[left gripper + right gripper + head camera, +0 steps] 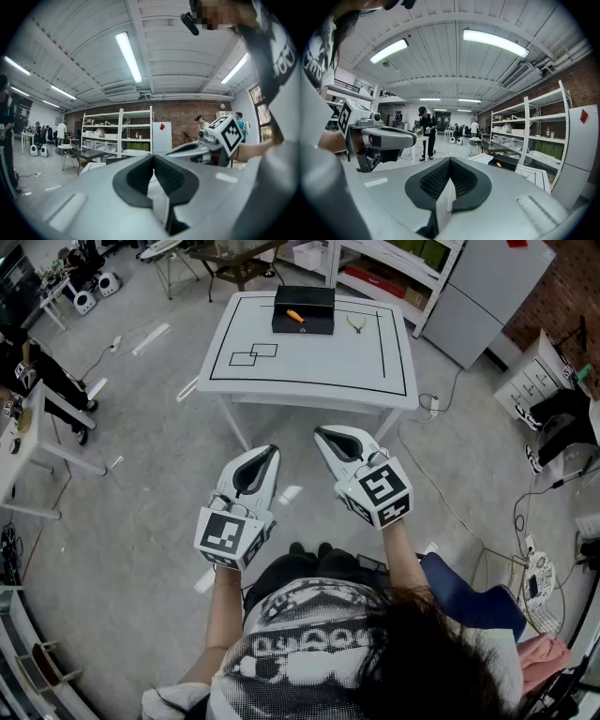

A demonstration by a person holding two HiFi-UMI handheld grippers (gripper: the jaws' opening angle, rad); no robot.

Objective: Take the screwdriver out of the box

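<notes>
The left tongs [153,157] are closed, the dark pads meeting at the tips with nothing between them. The right tongs [450,160] are closed and empty in the same way. Both are held side by side in the air, well short of the white counter [309,367] and apart from everything on it.

At the counter's far edge stands a black box [314,298], and the screwdriver [294,316] is at this box. Only its orange handle reads clearly. The shaft is lost against the black, so I cannot tell which end is the tip, nor whether the tool lies inside the box or on top of it. Its long axis lies flat, slanting from far-left to near-right in the head view. Pliers [355,324] lie on the counter just right of the box.
</notes>
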